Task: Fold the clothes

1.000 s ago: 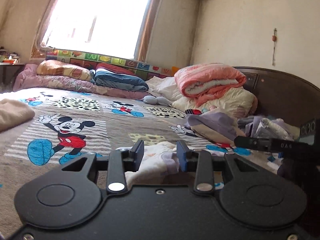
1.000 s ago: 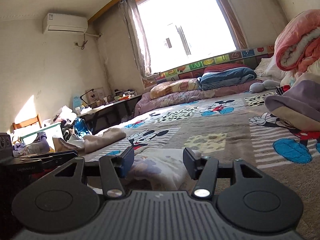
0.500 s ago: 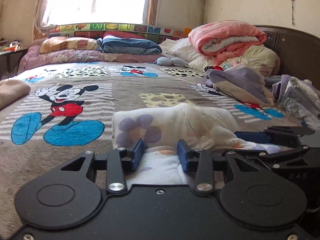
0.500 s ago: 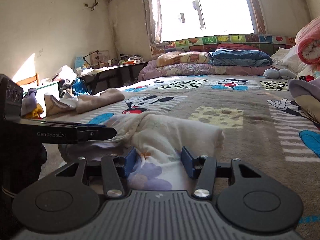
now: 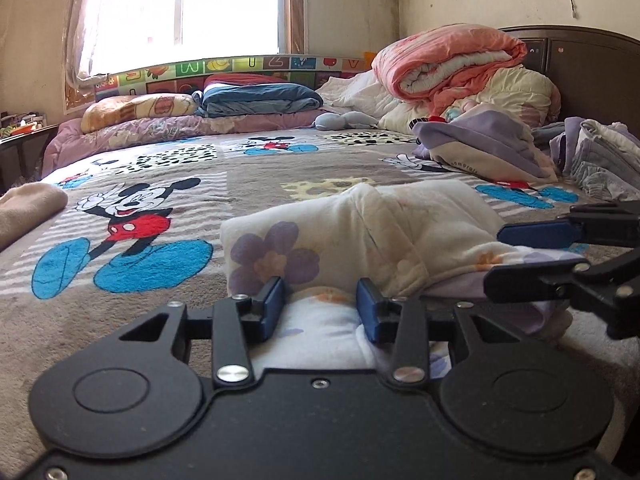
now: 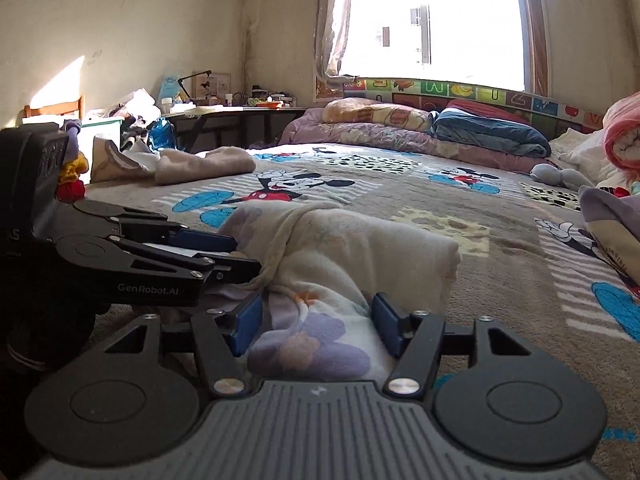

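A white fleece garment with purple flowers (image 5: 360,224) lies folded into a thick bundle on the cartoon-mouse bedspread (image 5: 160,184). My left gripper (image 5: 320,310) sits low at the bundle's near edge, its blue pads pressed on a fold of it. In the right wrist view the same garment (image 6: 360,248) fills the space between the fingers of my right gripper (image 6: 316,326). Those jaws are opening, and a dark gap shows beside the left pad. Each gripper shows in the other's view: the right gripper (image 5: 494,258) from the right, the left gripper (image 6: 244,256) from the left.
A heap of loose clothes (image 5: 480,148) and a rolled pink quilt (image 5: 452,60) lie against the dark headboard (image 5: 592,64). Pillows and a folded blue blanket (image 5: 260,100) line the window side. A beige garment (image 6: 204,164) lies near the bed's edge, and a cluttered desk (image 6: 224,116) stands beyond it.
Both grippers came down from above the bed and laid the garment's near part over itself. The bundle now rests on the bedspread. The right jaws stand wider than before.
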